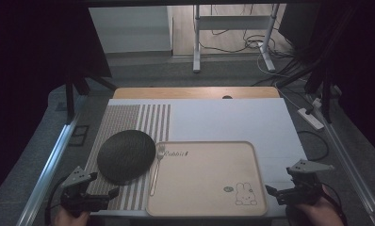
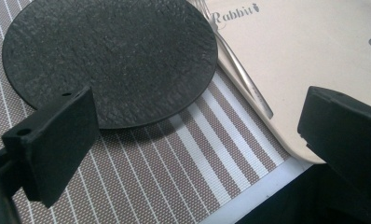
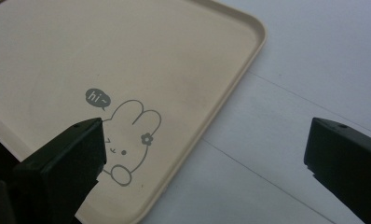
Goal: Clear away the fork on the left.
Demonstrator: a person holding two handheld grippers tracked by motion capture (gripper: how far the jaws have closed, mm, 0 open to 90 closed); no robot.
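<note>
- My left gripper (image 1: 95, 192) hangs at the lower left of the high view, jaws spread wide and empty, just short of the round black rough-textured plate (image 1: 126, 155) on the brown-and-white striped woven placemat (image 1: 129, 118).
- To take the plate well, I judge I should slide one jaw under its near rim and keep it level.
- A slim silver metal fork (image 1: 158, 165) lies along the left rim of the beige rectangular tray (image 1: 259, 181).
- The tray reads "Rabbit" at its upper left; its rabbit drawing says "hi~".
- My right gripper (image 1: 285, 193), lower right, stands open, holding nothing.

Left claw (image 1: 103, 184) sits lower left of the frame, right claw (image 1: 276, 192) lower right (both jaws spread wide, empty).
</note>
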